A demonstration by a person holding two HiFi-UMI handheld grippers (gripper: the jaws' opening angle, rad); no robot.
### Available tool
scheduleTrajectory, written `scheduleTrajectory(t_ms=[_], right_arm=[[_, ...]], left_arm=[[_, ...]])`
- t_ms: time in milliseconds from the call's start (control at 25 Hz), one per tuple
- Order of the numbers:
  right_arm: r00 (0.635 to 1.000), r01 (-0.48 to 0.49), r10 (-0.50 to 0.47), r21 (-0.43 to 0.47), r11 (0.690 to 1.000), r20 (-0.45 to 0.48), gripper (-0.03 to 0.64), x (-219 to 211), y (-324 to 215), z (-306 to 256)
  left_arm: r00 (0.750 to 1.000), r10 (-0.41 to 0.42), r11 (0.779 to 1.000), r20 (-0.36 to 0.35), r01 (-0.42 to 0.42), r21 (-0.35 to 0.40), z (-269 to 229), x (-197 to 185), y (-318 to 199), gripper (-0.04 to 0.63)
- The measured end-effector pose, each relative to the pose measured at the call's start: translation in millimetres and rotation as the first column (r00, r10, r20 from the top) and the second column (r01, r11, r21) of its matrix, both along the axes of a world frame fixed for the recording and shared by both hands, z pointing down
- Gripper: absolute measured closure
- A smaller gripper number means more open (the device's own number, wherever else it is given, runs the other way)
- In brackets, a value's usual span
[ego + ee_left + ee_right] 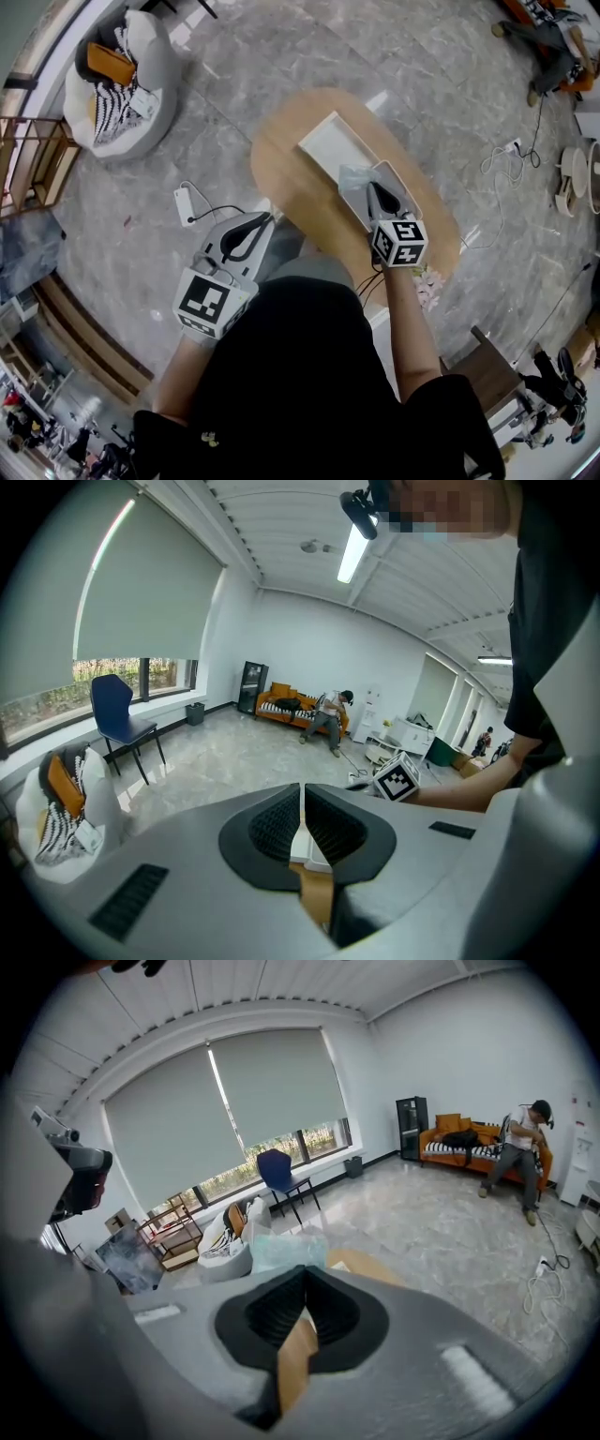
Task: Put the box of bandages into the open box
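Nearest the lens, the person's black top (309, 375) fills the lower view. Beyond both sets of jaws lies the oval light-wood table (281, 178). It carries the shallow white open box (328, 145), which sits just ahead of the right gripper (375, 190) and well to the right of the left gripper (261, 220). Both pairs of jaws are pressed together. The left pair has nothing between them and hangs off the table's near edge. The pale-green box of bandages (354, 176) rests right at the right jaws' tips, over the white box; whether those tips pinch its edge is unclear. Delivery looks nearly done, with perhaps release and withdrawal left.
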State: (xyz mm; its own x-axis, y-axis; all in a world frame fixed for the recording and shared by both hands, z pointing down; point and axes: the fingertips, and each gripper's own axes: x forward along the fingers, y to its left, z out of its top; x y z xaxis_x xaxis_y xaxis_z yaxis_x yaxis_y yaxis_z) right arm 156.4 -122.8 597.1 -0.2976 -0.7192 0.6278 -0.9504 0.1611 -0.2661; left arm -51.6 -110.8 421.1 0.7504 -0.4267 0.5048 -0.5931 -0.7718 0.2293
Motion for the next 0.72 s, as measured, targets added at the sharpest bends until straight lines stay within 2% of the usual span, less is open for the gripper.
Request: scheduleTrajectory(t_ms=[240, 440, 600, 720], right_arm=[[1.000, 0.001, -0.002, -0.076, 0.997, -0.013, 0.618, -4.6, -22.6, 43.0], [1.000, -0.008, 0.006, -0.129, 0.992, -0.019, 0.618, -12.3, -36.0, 77.9], [1.000, -0.015, 0.011, -0.168, 0.986, -0.029, 0.618, -14.3, -45.5, 105.2], [0.999, -0.011, 0.004, -0.201, 0.980, -0.039, 0.618, -15.8, -51.9, 125.2]], left_arm=[[1.000, 0.001, 1.000, 0.020, 0.000, -0.028, 13.6, -12.2, -13.2, 0.571], [0.999, -0.038, 0.996, 0.030, 0.041, -0.084, 24.0, -23.6, -15.8, 0.571], [0.998, -0.048, 0.996, 0.045, 0.051, -0.077, 34.7, -34.5, -18.0, 0.571], [0.998, -0.053, 0.993, 0.047, 0.057, -0.099, 40.7, -40.5, -17.6, 0.571]])
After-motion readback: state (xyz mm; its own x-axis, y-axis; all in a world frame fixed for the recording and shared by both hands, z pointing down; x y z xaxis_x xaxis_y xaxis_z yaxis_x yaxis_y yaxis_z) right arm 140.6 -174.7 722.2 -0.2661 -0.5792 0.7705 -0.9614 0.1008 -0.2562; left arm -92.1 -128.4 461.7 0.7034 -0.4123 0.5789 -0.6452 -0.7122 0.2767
